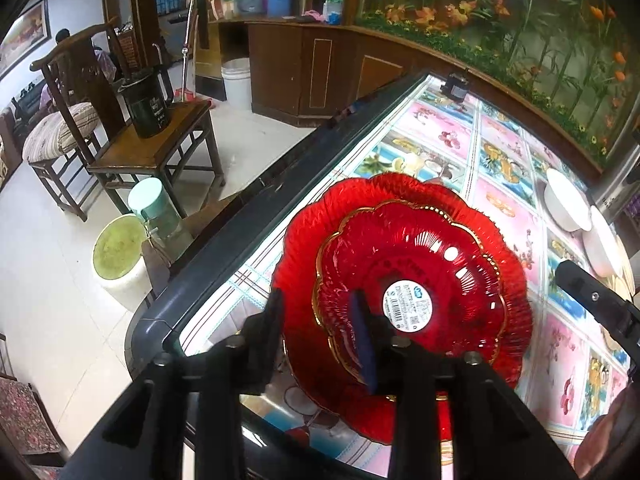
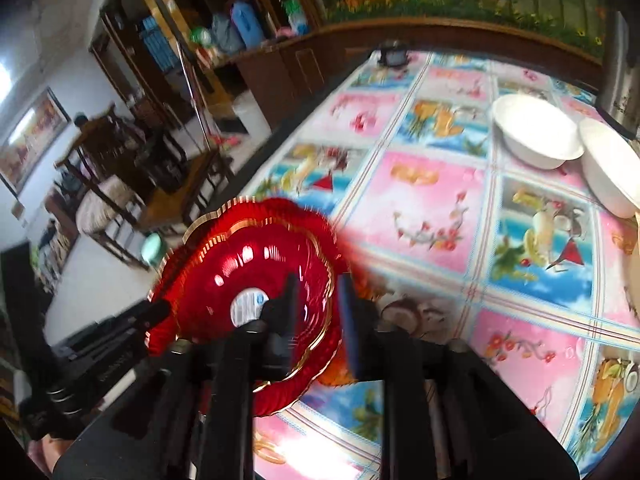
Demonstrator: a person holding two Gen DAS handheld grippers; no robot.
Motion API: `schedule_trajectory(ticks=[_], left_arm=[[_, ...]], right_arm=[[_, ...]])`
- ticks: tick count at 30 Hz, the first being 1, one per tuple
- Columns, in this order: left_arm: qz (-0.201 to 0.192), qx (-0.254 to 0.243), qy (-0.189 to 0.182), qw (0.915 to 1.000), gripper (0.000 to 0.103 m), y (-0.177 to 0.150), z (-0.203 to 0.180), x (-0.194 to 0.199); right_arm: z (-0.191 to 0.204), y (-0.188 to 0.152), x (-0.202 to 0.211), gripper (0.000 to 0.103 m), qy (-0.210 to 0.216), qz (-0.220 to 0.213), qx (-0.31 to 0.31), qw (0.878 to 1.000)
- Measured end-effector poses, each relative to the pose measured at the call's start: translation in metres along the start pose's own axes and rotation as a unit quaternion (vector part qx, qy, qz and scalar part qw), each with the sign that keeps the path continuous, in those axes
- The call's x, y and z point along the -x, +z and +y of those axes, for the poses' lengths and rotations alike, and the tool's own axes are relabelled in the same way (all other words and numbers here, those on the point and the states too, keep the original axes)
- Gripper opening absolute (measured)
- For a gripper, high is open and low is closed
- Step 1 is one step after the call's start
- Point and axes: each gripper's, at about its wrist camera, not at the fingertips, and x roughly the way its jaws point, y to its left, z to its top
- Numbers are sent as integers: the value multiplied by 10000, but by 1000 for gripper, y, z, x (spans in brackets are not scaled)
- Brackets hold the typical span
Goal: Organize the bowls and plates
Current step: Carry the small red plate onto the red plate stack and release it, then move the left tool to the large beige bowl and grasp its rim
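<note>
Two red scalloped glass plates are stacked near the table's left edge: a smaller gold-rimmed one (image 1: 416, 280) with a white label sits in a larger one (image 1: 320, 216). My left gripper (image 1: 320, 328) is open, its fingers straddling the near rim of the stack. In the right wrist view my right gripper (image 2: 318, 304) is open, its fingers straddling the right rim of the gold-rimmed plate (image 2: 256, 264). Two white bowls (image 2: 536, 132) (image 2: 612, 168) sit at the table's far right; they also show in the left wrist view (image 1: 568, 200).
The table has a floral fruit-print cloth (image 2: 432, 200) and a dark edge frame (image 1: 240, 240). A small black device (image 1: 454, 88) sits at its far end. Wooden chairs (image 1: 156, 148), a bucket and stools stand on the floor to the left.
</note>
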Motion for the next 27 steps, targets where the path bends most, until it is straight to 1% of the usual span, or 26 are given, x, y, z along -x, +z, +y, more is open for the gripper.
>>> schedule_trajectory(ticks=[1, 2, 4, 8, 9, 10, 14, 17, 24, 27], left_arm=[[-49, -13, 26, 10000, 46, 0, -3, 3], [-98, -28, 38, 9999, 50, 0, -5, 5], [-235, -36, 41, 9997, 63, 0, -8, 12], [-540, -71, -123, 9984, 72, -2, -22, 32], [-593, -109, -160, 9981, 77, -3, -26, 36], [-642, -169, -213, 9976, 80, -4, -32, 40], [-767, -546, -460, 9945, 80, -10, -63, 52], [-732, -922, -584, 9913, 80, -17, -90, 54], [-449, -1560, -834, 9832, 80, -37, -147, 53], [-306, -1779, -943, 9790, 80, -44, -170, 52]], right_arm=[[-6, -2, 3, 45, 21, -93, -79, 9999], [-12, -5, 4, 45, 33, -119, -126, 9998], [-18, -10, 3, 45, 45, -78, -175, 9998], [-33, -22, 0, 45, 57, -9, -304, 9995], [-35, -24, 0, 45, 59, 1, -321, 9995], [-39, -26, 1, 45, 63, 8, -355, 9994], [-56, -33, 13, 45, 102, -135, -496, 9986], [-72, -37, 28, 45, 96, -312, -592, 9977], [-117, -43, 65, 45, 43, -729, -838, 9938], [-146, -47, 93, 45, -96, -1097, -951, 9894]])
